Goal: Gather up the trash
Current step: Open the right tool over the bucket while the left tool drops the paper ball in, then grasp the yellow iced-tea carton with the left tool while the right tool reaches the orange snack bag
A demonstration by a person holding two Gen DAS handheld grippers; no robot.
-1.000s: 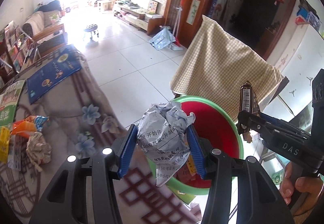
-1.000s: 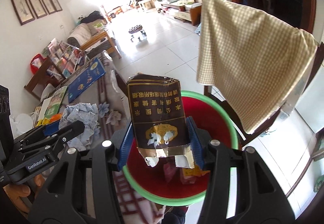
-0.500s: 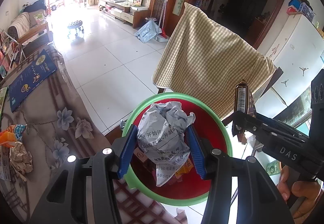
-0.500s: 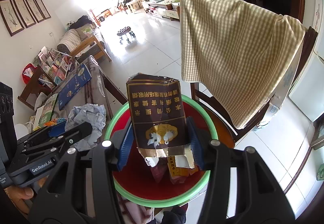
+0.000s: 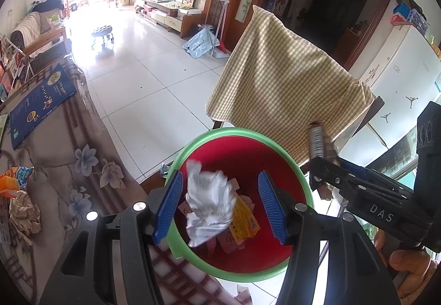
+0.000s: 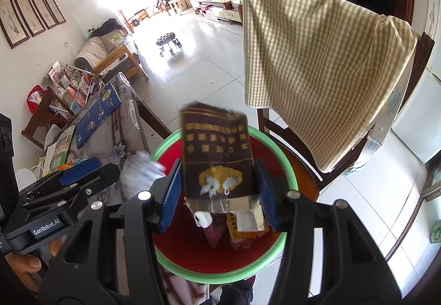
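A green-rimmed bin [image 5: 239,134] with a red inside stands beside the table and holds several wrappers. My left gripper [image 5: 220,207] hangs over it and its jaws are opening. The crumpled printed paper ball [image 5: 209,203] is blurred between the blue pads [image 5: 168,205], touching neither one. It shows as a white blur [image 6: 140,172] in the right wrist view. My right gripper [image 6: 219,194] is shut on a dark brown cigarette box [image 6: 217,153], upright above the bin [image 6: 286,164]. The left wrist view shows that box [image 5: 316,139] edge-on.
A wooden chair draped with a checked cloth [image 5: 284,79] stands just behind the bin. A table with a floral cover [image 5: 82,156] lies to the left, bearing a blue book [image 5: 41,101], a crumpled paper [image 5: 23,215] and an orange wrapper [image 5: 11,181]. A white fridge [image 5: 399,79] is at right.
Both grippers moved from the table edge to over the bin. The left jaws spread and the paper ball came free, dropping between them. The right gripper still holds the box.
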